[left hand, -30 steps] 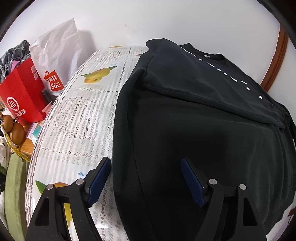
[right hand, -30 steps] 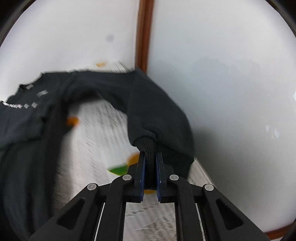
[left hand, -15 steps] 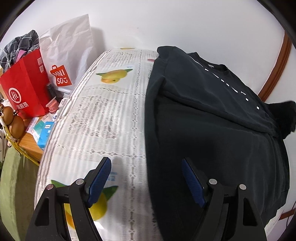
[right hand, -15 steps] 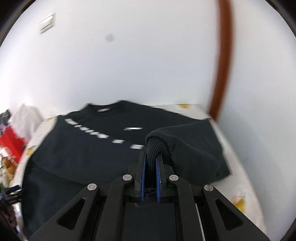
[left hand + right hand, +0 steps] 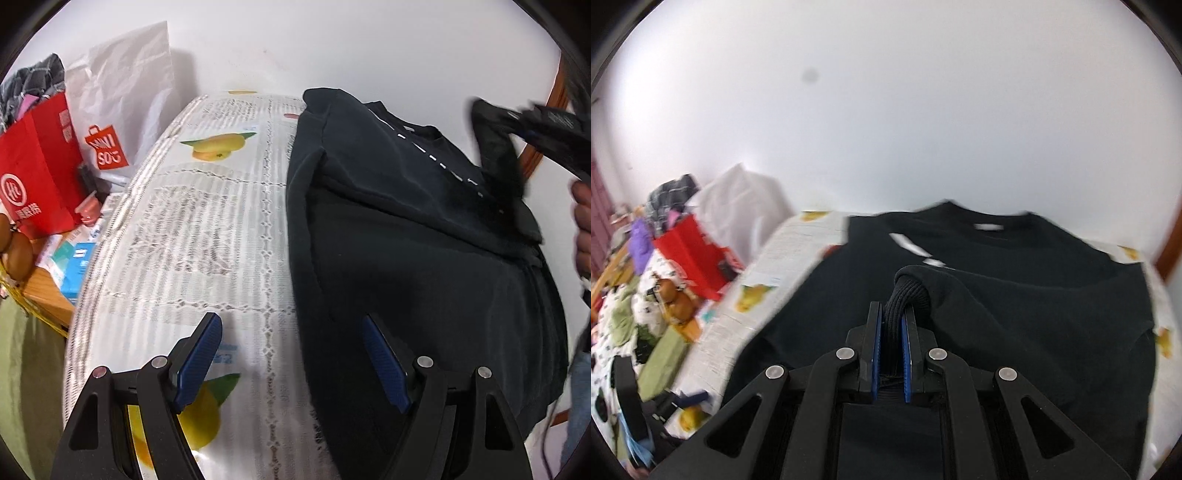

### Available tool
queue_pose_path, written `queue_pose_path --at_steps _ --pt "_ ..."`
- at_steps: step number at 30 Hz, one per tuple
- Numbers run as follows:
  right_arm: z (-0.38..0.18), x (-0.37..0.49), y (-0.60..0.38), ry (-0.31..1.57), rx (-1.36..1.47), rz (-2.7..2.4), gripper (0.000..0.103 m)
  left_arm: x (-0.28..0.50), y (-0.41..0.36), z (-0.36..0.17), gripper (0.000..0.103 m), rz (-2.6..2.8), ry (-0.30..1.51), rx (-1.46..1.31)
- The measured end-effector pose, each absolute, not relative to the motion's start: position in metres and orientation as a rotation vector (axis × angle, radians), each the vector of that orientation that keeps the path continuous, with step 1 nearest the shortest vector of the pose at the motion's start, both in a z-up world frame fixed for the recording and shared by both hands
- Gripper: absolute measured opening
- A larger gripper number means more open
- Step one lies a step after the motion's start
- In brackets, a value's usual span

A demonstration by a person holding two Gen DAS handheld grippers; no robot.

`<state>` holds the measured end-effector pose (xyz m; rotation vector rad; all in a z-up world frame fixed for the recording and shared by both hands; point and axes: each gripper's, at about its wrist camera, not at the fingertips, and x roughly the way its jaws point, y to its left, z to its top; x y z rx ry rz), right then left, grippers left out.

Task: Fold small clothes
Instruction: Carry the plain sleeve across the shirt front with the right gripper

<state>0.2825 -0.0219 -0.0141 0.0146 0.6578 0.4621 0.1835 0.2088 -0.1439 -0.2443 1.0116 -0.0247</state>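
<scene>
Your right gripper [image 5: 891, 325] pinches the ribbed cuff [image 5: 905, 299] of the black sweatshirt [image 5: 1015, 295] — blue pads pressed tight on it, sleeve lifted over the sweatshirt's chest. A second ago that cuff hung off the sweatshirt's right side, above bare tablecloth. Your left gripper [image 5: 291, 354] hangs spread wide and holding nothing, over the sweatshirt's near left edge on the fruit-print tablecloth [image 5: 207, 236] — barely shifted. Beyond the sweatshirt's left, a red bag [image 5: 40, 173].

Lived-in home room, fruit-print tablecloth [image 5: 207, 236], shopping bags [image 5: 40, 173], scattered clutter
</scene>
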Motion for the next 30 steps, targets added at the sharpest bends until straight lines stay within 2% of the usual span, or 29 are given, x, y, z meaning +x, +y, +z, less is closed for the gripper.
queue_pose_path --at_steps 6,9,12,14,23,26,28,30 --pt "-0.022 0.318 0.035 0.676 0.029 0.552 0.01 0.19 0.209 -0.14 0.076 -0.025 0.997 -0.252" --pt "-0.029 0.327 0.041 0.688 0.043 0.589 0.016 0.196 0.208 -0.136 0.076 -0.026 0.989 -0.258" --pt "-0.034 0.327 0.025 0.692 0.048 0.567 0.028 0.204 0.202 -0.129 0.075 -0.032 0.98 -0.253" --pt "-0.037 0.322 -0.003 0.675 0.039 0.514 0.03 0.211 0.195 -0.123 0.075 -0.043 0.97 -0.242" --pt "-0.077 0.296 -0.165 0.729 -0.071 0.158 0.03 0.262 0.15 -0.1 0.072 -0.108 0.931 -0.192" --pt "-0.096 0.288 -0.209 0.774 -0.06 0.1 0.03 0.28 0.141 -0.102 0.066 -0.112 0.917 -0.187" --pt "-0.11 0.286 -0.231 0.801 -0.028 0.084 0.03 0.292 0.139 -0.105 0.055 -0.112 0.902 -0.189" --pt "-0.126 0.285 -0.252 0.834 0.019 0.072 0.03 0.303 0.138 -0.112 0.052 -0.105 0.915 -0.183"
